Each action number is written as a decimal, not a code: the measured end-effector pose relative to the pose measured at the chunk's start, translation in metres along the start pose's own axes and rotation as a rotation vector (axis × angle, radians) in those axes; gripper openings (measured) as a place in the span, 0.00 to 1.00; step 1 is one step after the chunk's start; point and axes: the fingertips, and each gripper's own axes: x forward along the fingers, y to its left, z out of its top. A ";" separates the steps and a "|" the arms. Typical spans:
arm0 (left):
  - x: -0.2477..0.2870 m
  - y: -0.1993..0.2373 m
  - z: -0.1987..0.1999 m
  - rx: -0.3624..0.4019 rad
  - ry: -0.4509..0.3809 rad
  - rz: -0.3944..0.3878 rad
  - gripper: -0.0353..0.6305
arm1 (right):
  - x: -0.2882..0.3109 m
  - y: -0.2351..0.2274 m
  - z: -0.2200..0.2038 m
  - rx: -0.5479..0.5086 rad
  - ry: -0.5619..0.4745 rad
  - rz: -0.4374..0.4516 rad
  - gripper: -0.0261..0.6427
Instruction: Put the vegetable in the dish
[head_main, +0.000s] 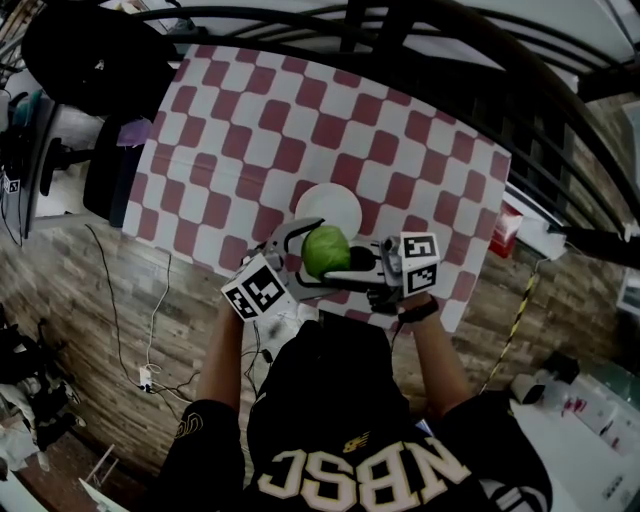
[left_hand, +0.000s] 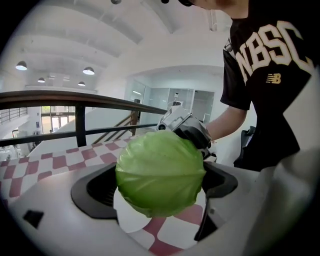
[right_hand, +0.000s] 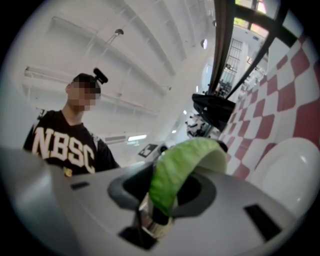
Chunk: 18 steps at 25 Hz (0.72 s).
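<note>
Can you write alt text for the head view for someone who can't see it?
Seen from above, a person holds a green cabbage over a white dish on a red-and-white checked tablecloth. The right tool grips it; the left tool has its jaws open around it.

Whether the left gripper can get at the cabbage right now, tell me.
Probably yes: the left gripper stands open with the cabbage between its jaws, and nothing blocks them. The right gripper holds the cabbage by its edge from the far side.

Dim head view; bright, fisheye-warped gripper views.
</note>
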 end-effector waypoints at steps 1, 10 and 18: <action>0.000 0.002 -0.002 -0.015 0.009 0.000 0.84 | 0.000 -0.002 0.001 -0.002 -0.008 0.000 0.23; 0.012 0.018 -0.036 -0.082 0.151 0.012 0.84 | -0.022 -0.044 -0.022 -0.111 0.167 -0.222 0.36; 0.030 0.038 -0.064 -0.032 0.292 0.039 0.84 | -0.077 -0.079 -0.017 -0.194 0.186 -0.469 0.39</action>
